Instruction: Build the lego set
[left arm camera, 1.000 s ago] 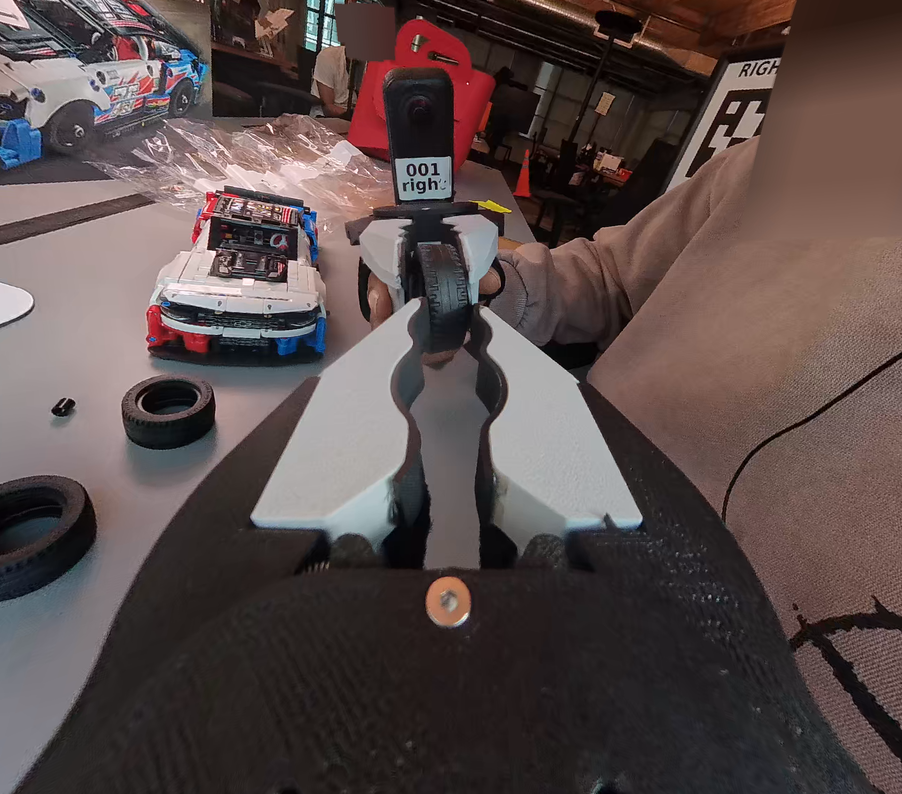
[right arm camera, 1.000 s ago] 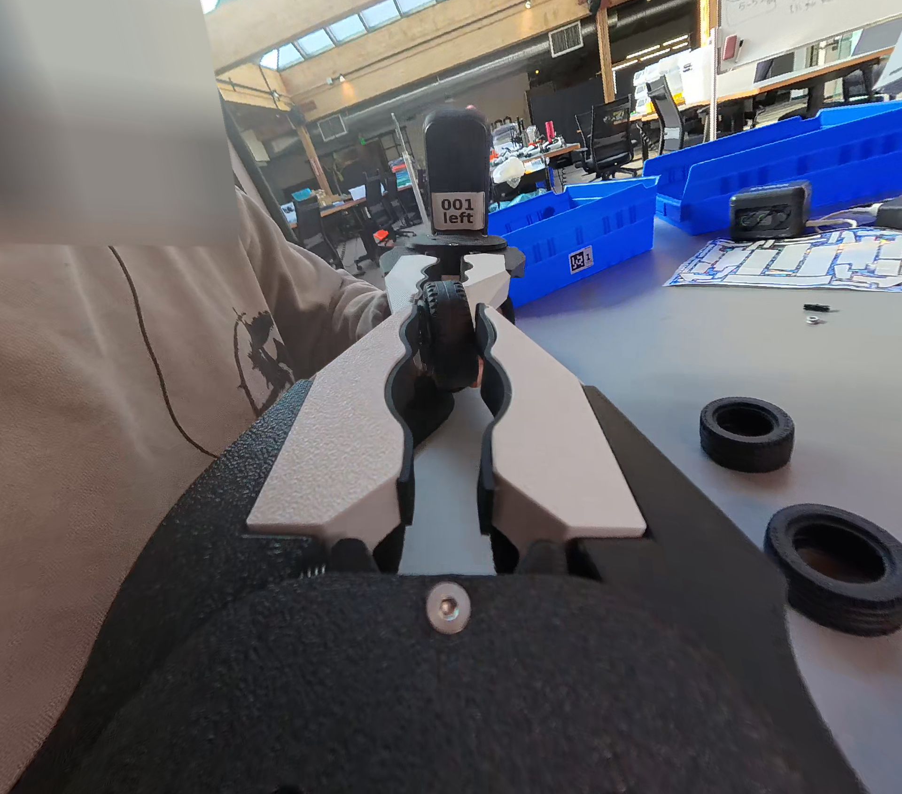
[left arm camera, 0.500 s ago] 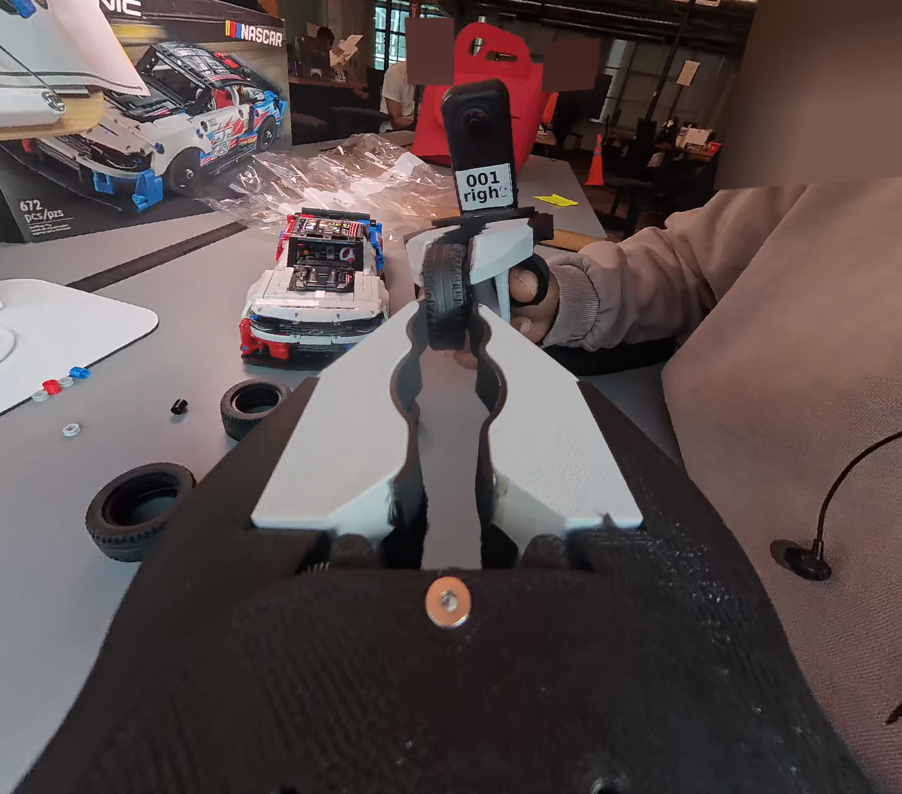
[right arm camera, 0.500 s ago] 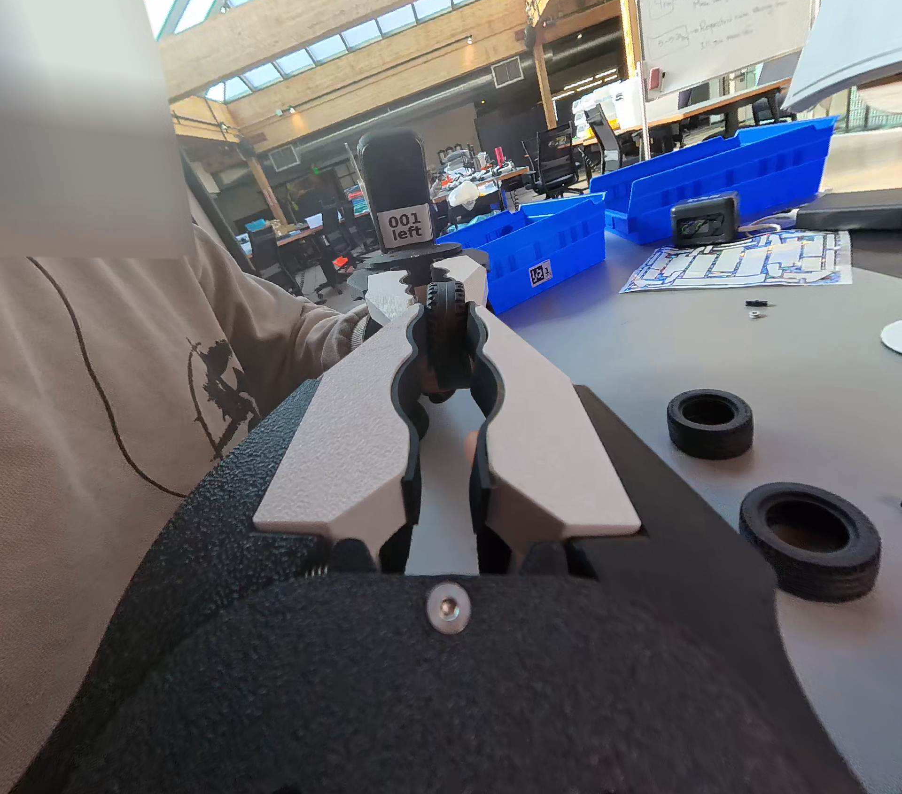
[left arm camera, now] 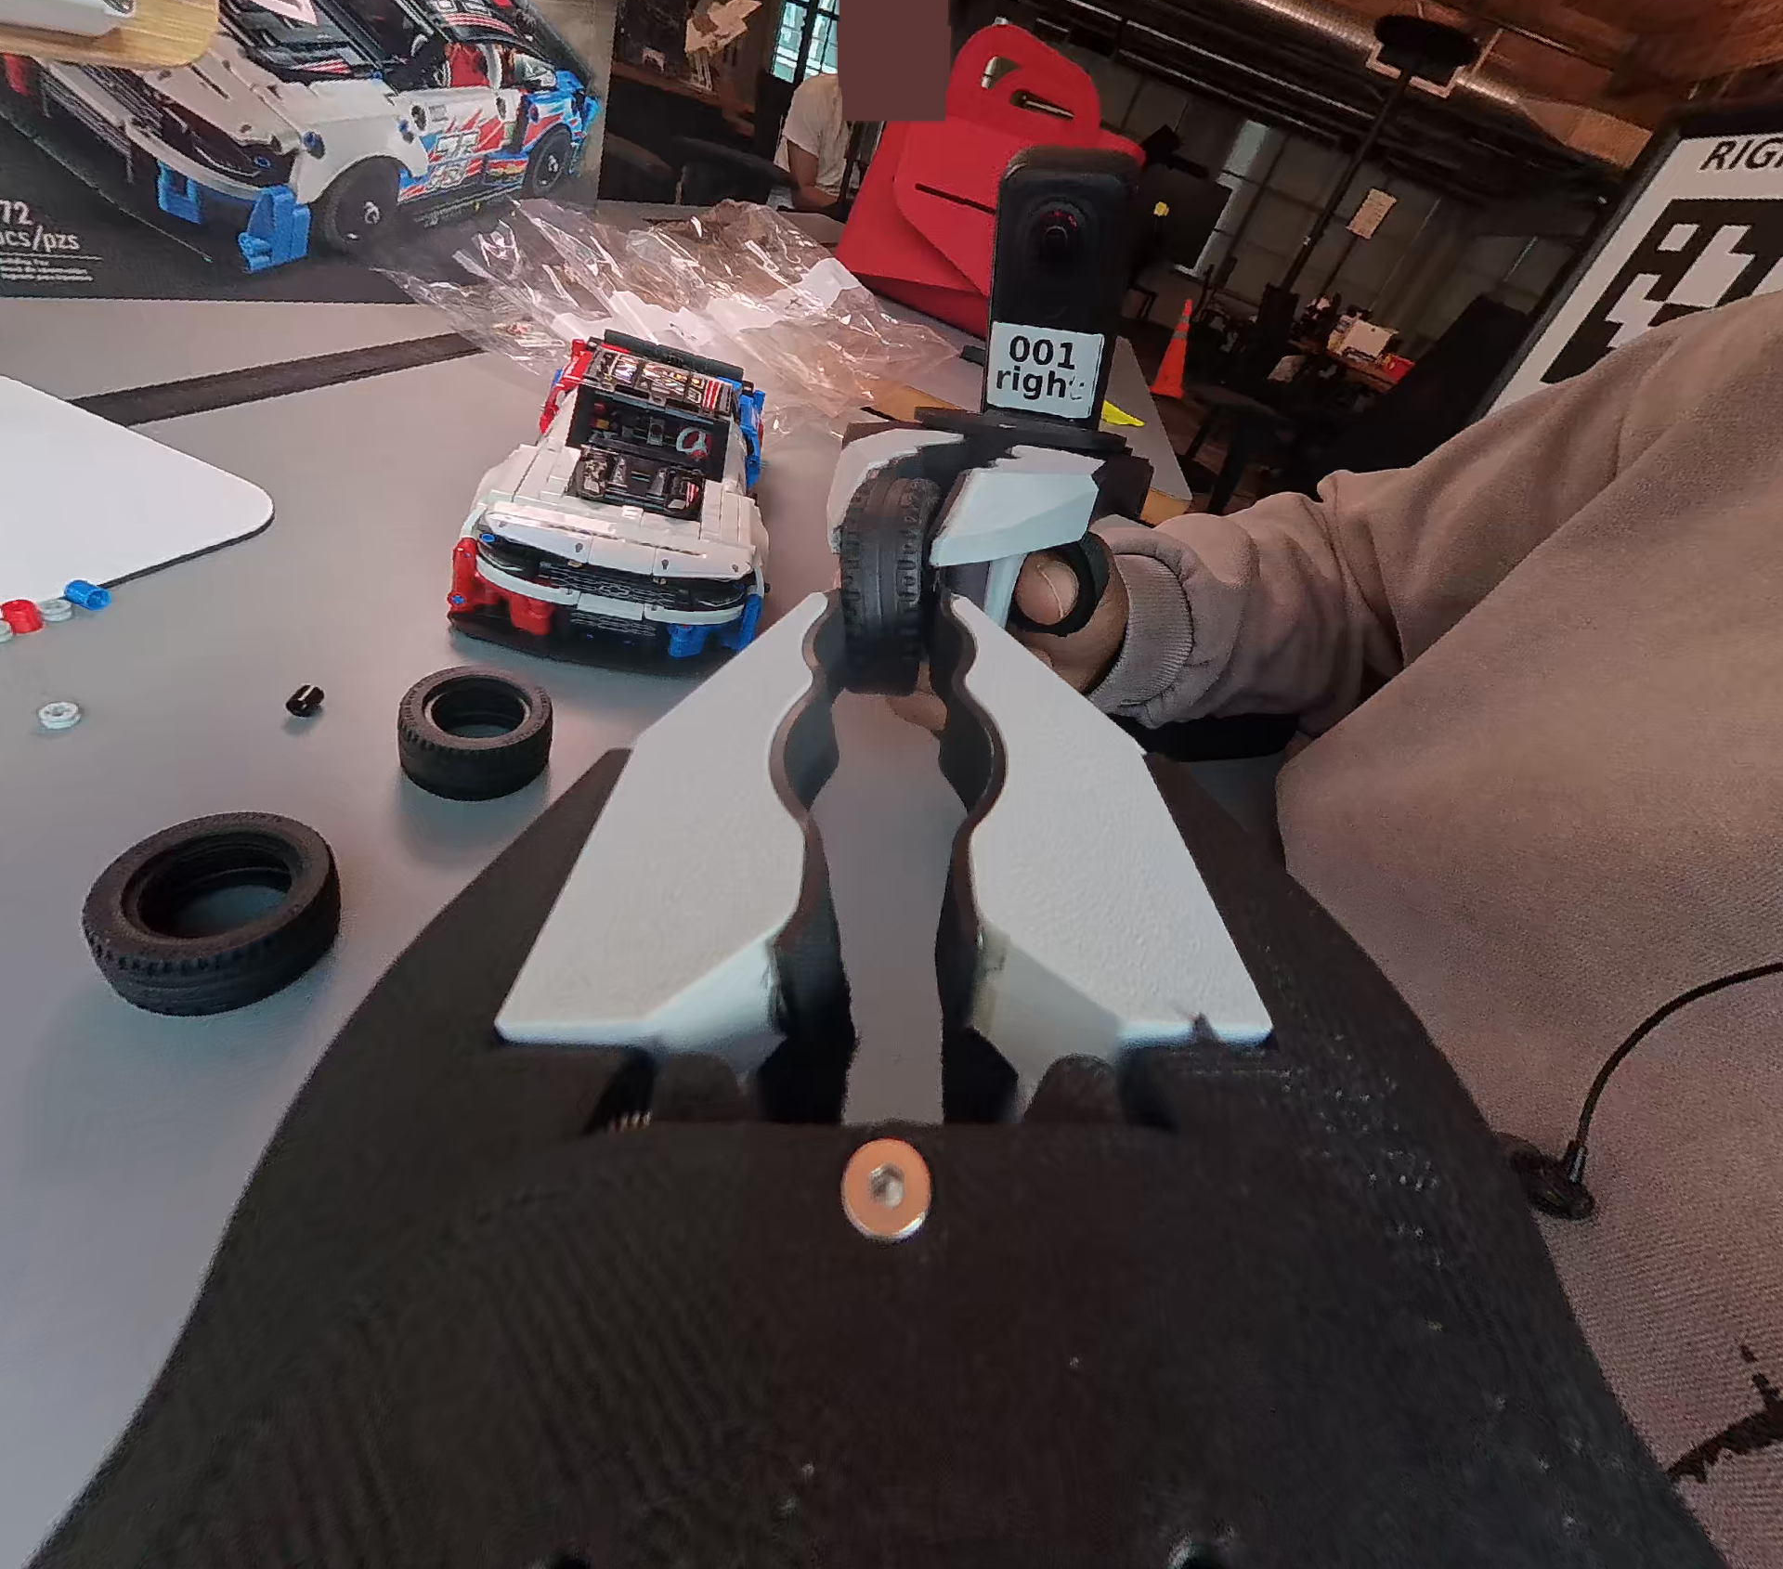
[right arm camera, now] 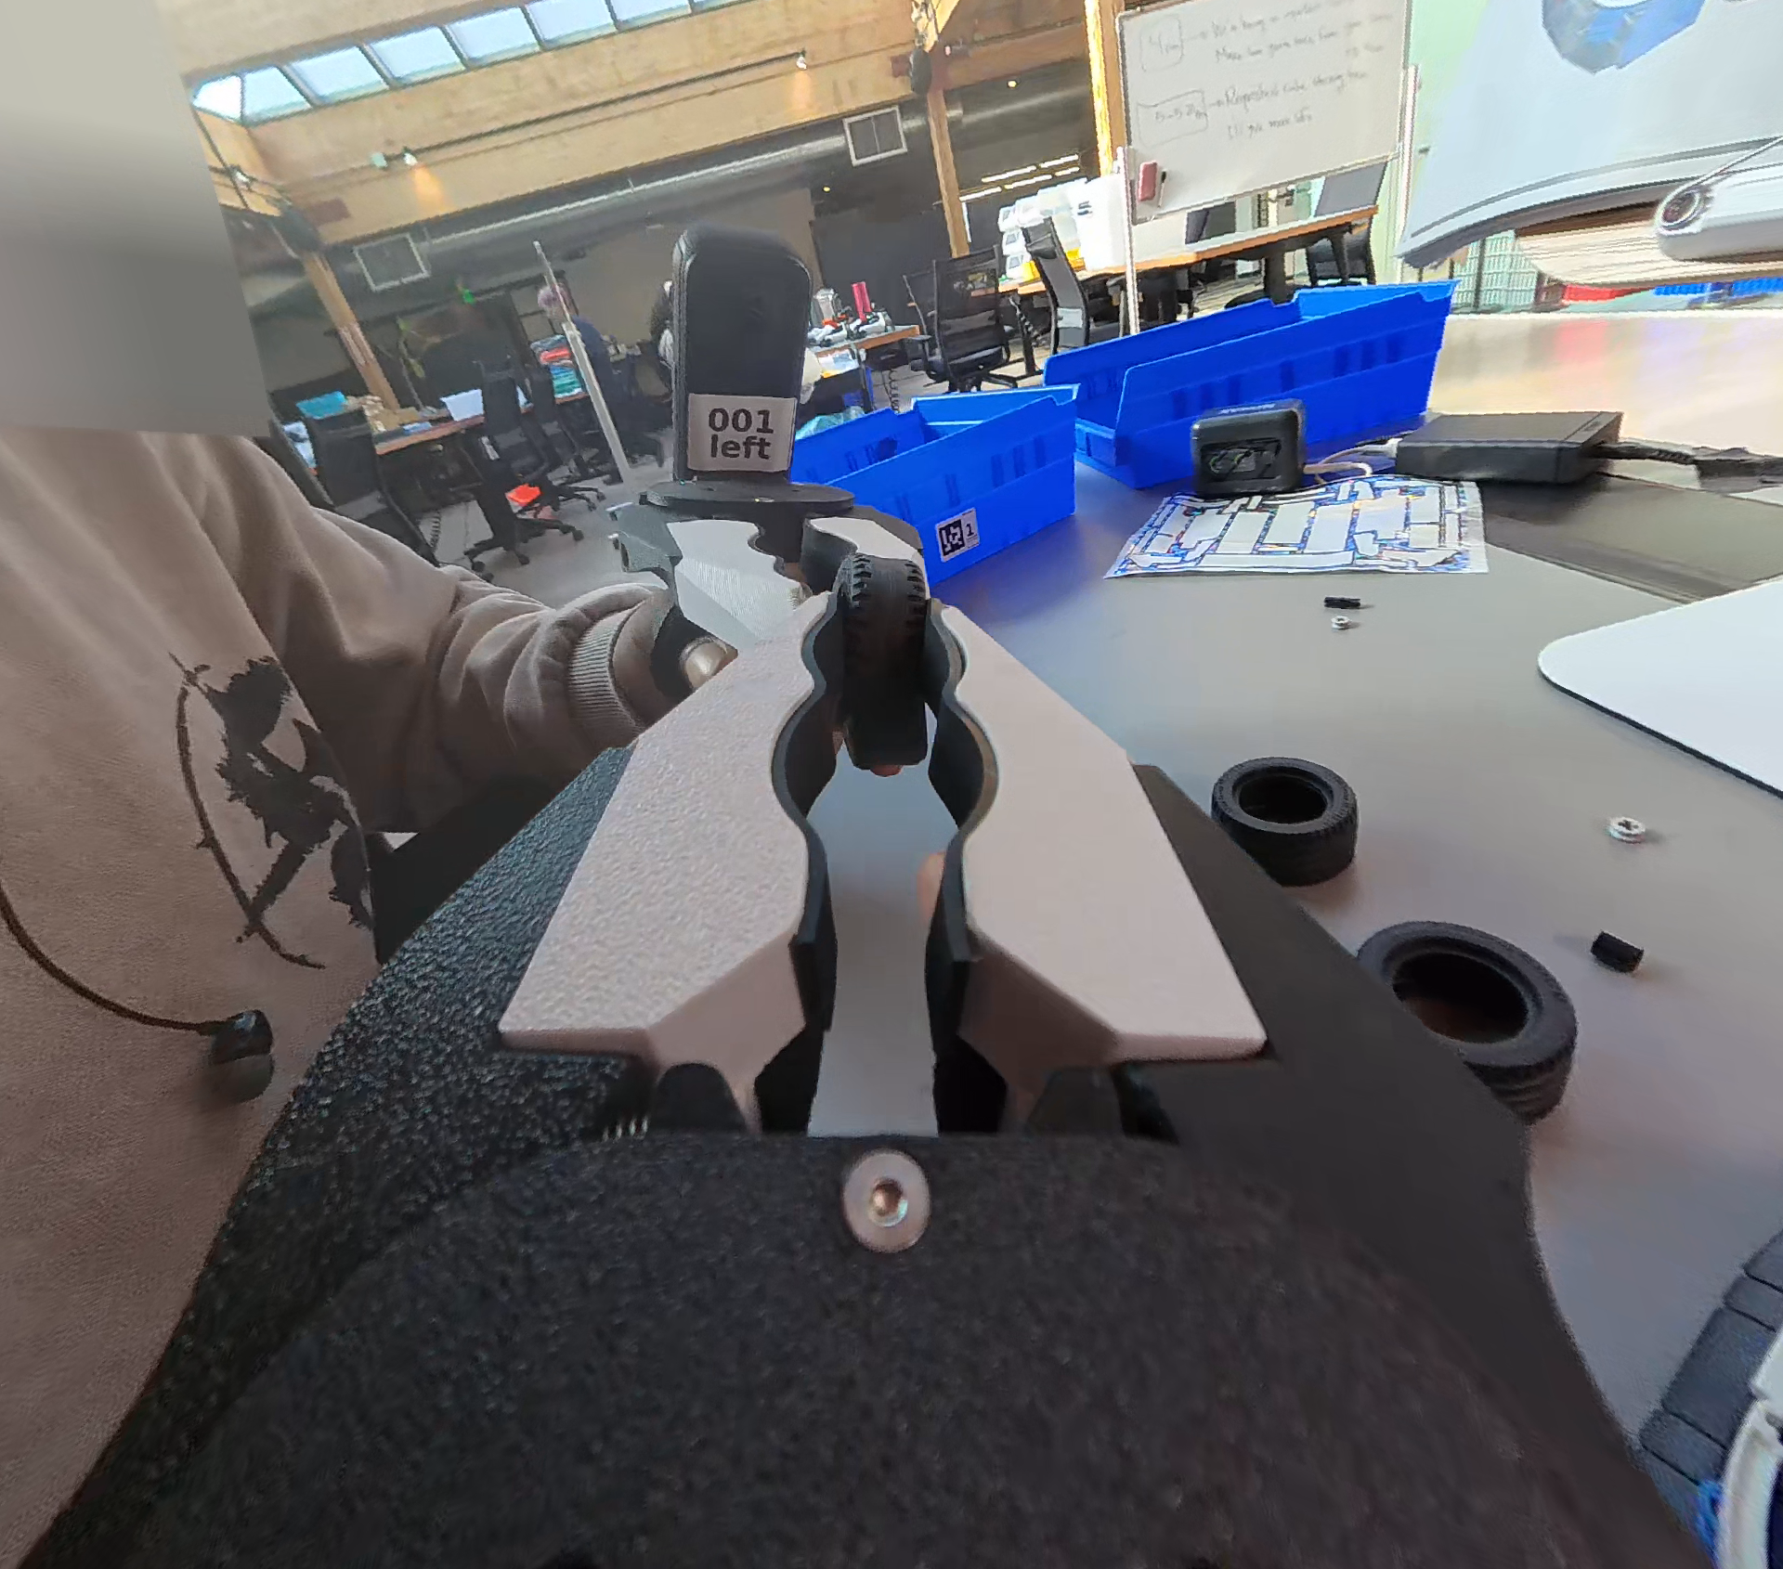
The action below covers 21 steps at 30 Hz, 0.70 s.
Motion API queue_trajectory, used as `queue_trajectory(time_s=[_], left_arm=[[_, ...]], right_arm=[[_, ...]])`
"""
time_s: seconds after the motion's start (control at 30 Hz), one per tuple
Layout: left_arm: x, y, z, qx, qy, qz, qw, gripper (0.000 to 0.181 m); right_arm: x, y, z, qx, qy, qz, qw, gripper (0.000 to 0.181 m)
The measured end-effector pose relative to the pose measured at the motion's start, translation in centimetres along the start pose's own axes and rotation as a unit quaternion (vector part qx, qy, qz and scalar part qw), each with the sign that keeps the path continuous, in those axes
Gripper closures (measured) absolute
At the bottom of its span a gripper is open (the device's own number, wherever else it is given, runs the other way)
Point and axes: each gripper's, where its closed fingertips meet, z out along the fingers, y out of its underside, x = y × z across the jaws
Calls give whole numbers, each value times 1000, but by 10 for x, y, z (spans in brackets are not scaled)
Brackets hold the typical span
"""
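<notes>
1. Both our grippers pinch one black tyre (left arm camera: 883, 592) in mid-air: left gripper (left arm camera: 883, 626) and right gripper (right arm camera: 883, 635) nose to nose.
2. The toy car (left arm camera: 617, 520) sits on the worktop (left arm camera: 318, 558), two spare tyres (left arm camera: 475, 730) nearby.

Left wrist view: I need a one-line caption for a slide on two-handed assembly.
Both grippers pinch one black tire above the table, beside the toy car and two loose tires.
</notes>
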Motion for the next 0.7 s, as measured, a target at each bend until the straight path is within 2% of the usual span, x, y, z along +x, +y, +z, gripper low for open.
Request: queue_trajectory(time_s=[0.13, 0.23, 0.37, 0.57, 0.7], left_arm=[[1, 3, -2, 1, 13, 28, 1000, 165], [0, 12, 0, -2, 59, -47, 997, 166], [-4, 6, -1, 25, 78, -105, 991, 168], [3, 2, -3, 36, 96, -95, 990, 168], [0, 6, -2, 17, 60, -35, 997, 162]], right_arm=[[-3, 4, 1, -16, -19, 31, 999, 169], [0, 15, 0, -53, -36, 84, 994, 168], [3, 15, -6, -43, -60, 155, 985, 161], [-3, 11, -9, -53, -54, 79, 994, 169], [-4, 16, -11, -95, -41, -1, 995, 169]])
